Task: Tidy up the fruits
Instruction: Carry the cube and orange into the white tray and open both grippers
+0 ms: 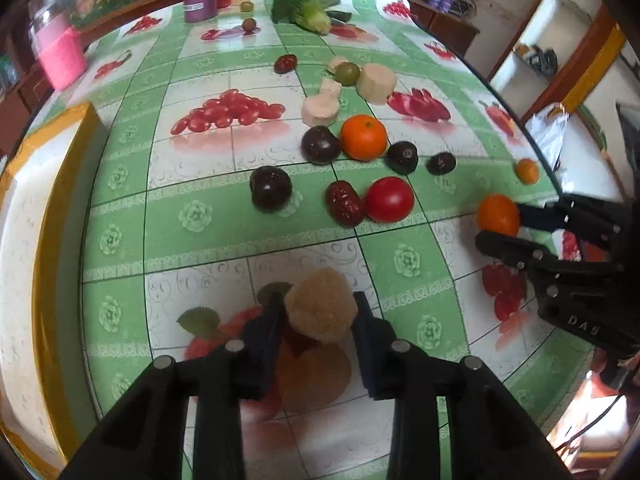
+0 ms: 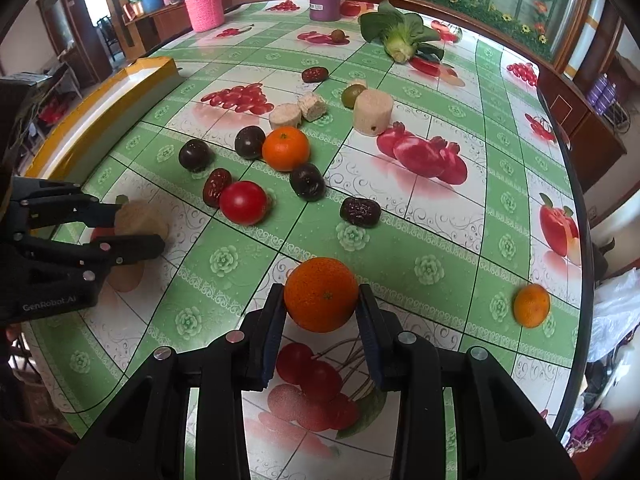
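I've got an orange (image 2: 321, 294) pinched between my right gripper (image 2: 322, 308) fingers, lifted near the table's (image 2: 440, 236) front edge, and my left gripper (image 1: 320, 312) clamps a rough tan fruit (image 1: 321, 304) just left of it. Beyond the orange sit the tomato (image 2: 243, 202), dates and dark plums. Both picks look done; next I judge each needs carrying, probably toward the yellow-rimmed tray (image 2: 120, 96) far left.
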`<state>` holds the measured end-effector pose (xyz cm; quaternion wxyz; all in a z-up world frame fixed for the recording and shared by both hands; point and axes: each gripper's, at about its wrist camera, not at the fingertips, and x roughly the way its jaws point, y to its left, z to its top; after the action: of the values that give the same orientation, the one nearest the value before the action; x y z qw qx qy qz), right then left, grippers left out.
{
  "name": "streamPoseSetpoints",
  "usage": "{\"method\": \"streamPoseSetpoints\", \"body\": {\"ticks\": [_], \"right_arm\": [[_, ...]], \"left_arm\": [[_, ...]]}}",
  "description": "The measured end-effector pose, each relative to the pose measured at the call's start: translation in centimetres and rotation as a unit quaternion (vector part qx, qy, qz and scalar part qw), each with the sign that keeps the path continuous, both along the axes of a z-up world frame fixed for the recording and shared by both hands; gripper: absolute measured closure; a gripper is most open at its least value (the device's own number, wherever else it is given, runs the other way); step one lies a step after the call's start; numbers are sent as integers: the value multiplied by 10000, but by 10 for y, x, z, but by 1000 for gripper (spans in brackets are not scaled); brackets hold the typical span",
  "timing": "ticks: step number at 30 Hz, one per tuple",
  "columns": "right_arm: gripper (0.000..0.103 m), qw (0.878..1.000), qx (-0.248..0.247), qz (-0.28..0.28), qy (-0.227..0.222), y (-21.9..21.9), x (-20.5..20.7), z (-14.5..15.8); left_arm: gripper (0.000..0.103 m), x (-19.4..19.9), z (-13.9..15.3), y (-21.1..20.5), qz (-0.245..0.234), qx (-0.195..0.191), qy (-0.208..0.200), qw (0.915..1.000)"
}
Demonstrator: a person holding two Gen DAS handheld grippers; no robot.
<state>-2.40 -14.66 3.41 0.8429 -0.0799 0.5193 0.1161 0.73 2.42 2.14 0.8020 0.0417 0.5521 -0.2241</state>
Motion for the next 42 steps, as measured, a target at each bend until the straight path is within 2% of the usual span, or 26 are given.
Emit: {"method": "streamPoseSetpoints", "body": {"ticks": [3, 7, 12, 19, 24, 29, 33, 38, 42], "right_arm": [[69, 10000, 12, 33, -37, 2, -3, 4], [69, 9997, 63, 167, -144, 11, -6, 17], [69, 9979, 139, 516, -367, 42, -2, 41], [69, 9903, 327, 1242, -533, 117, 16, 70], [69, 9807, 485, 1823, -518, 188, 38, 78], [69, 9710, 551, 2306, -311, 259, 65, 66], [69, 9617, 563, 2679, -142, 310, 89, 46], [69, 9504, 206, 3103, 36, 364, 106, 13], [69, 9507, 87, 3095, 165, 381, 118, -3]], "left_arm": [[67, -1, 5, 12, 196, -227, 41, 9995], [67, -10, 21, 27, 338, -403, -99, 9986], [67, -16, 44, 55, 651, -696, -299, 9950], [67, -20, 67, 120, 1408, -954, -595, 9836], [67, -24, 64, 179, 2062, -749, -721, 9730], [67, -21, 46, 235, 2694, -392, -658, 9600], [67, -15, 28, 263, 2989, -186, -480, 9529], [67, -5, 11, 276, 3010, -9, -356, 9529], [67, 0, 2, 280, 2924, 86, -323, 9557]]}}
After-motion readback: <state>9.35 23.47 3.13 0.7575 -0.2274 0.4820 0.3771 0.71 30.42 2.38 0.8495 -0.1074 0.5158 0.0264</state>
